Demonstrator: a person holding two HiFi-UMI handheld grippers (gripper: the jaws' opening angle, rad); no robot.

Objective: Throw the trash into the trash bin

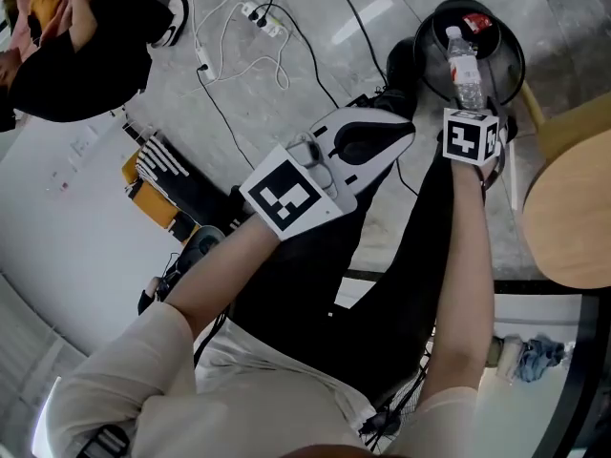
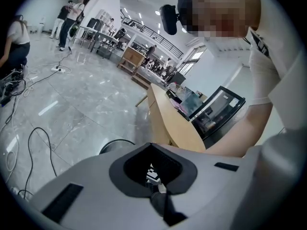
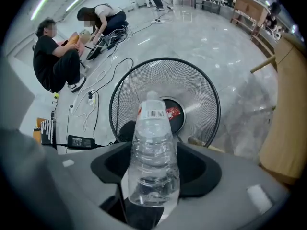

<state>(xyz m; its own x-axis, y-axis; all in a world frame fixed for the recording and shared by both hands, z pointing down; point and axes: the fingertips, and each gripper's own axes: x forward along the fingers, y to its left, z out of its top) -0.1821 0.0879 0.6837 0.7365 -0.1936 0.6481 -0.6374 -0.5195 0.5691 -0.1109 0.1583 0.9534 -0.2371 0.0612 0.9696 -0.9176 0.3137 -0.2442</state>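
**Bottle over the bin, drop pending**

Head view: right gripper (image 1: 466, 113) points steeply down, clamped on a clear plastic bottle (image 1: 465, 70), cap end leading; the bottle hangs over the mouth of the black mesh trash bin (image 1: 508, 60) on the floor; a red wrapper (image 1: 475, 24) already lies at the bin's bottom; left gripper (image 1: 382, 127) sits to the left of the bin, off to the side and carrying nothing; pale wooden table (image 1: 573, 208) at right edge.

Left gripper view: left gripper (image 2: 158, 195) has its tongs drawn together, nothing between them; a dark arc of the bin rim (image 2: 112, 143) shows just past the gripper body; wooden table (image 2: 168, 119) beyond.

Right gripper view: right gripper (image 3: 148, 200) has its tongs set on the bottle's lower body (image 3: 152, 162); the cap lines up with the bin opening (image 3: 192, 85), the wrapper (image 3: 173, 112) just behind it.

Judgement: step in hand is the release; do it well by keeping the cap centred inside the rim, not over the near edge; open the tongs fully so the bottle slides out straight; a light bottle may bounce off the mesh wall if dropped off-centre; keep the left gripper out of the path.
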